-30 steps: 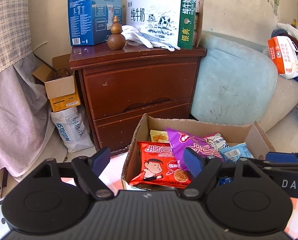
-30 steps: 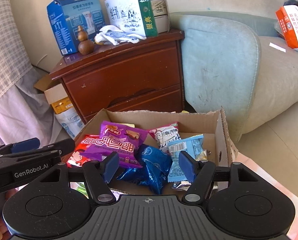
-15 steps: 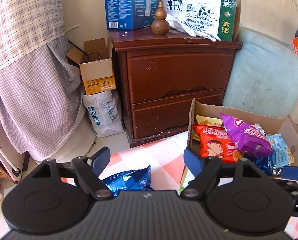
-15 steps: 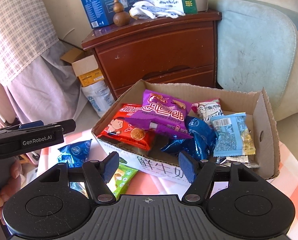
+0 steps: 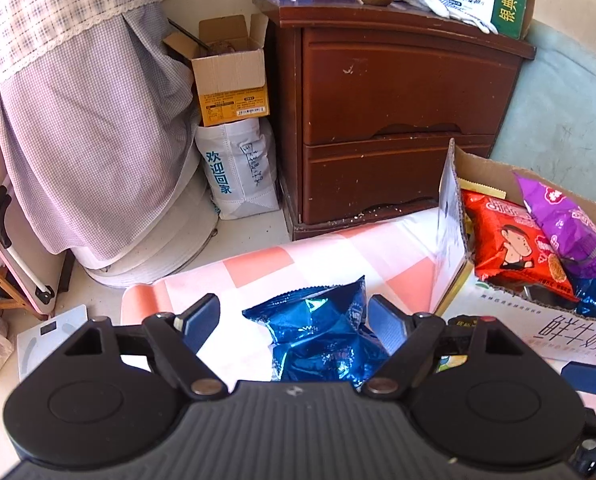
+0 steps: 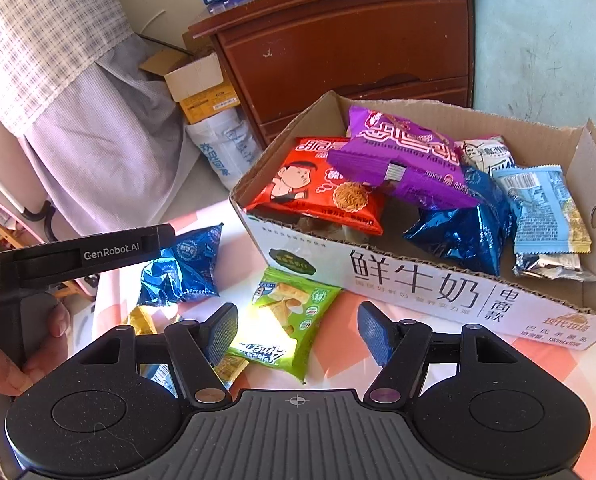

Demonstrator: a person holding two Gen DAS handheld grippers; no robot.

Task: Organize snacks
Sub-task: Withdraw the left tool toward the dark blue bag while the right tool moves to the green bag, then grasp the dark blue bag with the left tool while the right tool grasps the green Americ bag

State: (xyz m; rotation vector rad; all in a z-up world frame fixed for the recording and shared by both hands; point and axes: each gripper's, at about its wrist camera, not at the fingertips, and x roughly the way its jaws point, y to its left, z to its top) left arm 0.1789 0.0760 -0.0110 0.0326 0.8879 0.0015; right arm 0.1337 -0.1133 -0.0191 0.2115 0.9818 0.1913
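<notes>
The crinkled blue foil snack packet (image 5: pixel 318 332) lies loose on the pink-and-white checked tablecloth (image 5: pixel 254 264), dead ahead at twelve o'clock of the left gripper (image 5: pixel 294 322), sitting right between its two blue pads, which are spread wide and grasp nothing. Its long axis seems to run roughly from six to twelve o'clock along the fingers, with one crimped end pointing away. The left gripper is plainly the nearer one to it, held low and tipped down at the cloth. The right gripper (image 6: pixel 296 330), likewise splayed and empty, looks down on a green plastic snack packet (image 6: pixel 286 320) that lies between its pads, slanting from about seven to one o'clock. The open cardboard milk carton tray (image 6: pixel 418 280), already heaped with red, purple and blue packets, stands at about two o'clock from each gripper. I'd judge each needs only a short drop and a squeeze.
</notes>
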